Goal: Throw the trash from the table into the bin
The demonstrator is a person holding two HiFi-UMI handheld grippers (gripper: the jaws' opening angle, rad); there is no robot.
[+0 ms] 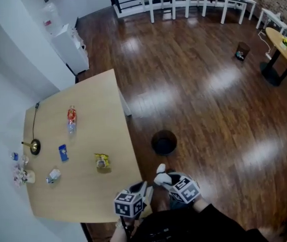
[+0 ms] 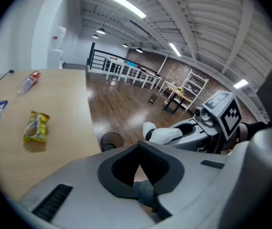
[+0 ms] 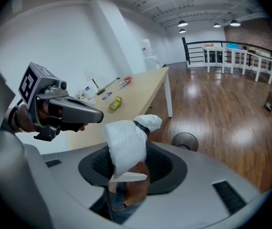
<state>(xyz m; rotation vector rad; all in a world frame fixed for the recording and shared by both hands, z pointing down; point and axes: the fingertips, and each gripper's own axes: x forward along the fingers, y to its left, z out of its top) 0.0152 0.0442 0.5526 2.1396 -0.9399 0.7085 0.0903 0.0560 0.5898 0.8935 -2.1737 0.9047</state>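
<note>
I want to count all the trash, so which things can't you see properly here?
Clutter at the table's corner: head view, too small to name.
Bin's inside: head view, too dark.
White bundle in the right tool: right gripper view, its wrapping hides any contents.

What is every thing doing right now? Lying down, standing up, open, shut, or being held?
left gripper: shut, nothing in it
right gripper: shut on the white bundle
white bundle: held, black band around its top
bin: standing upright, top open
bottle: lying on its side on the table
yellow packet: lying flat on the table
</note>
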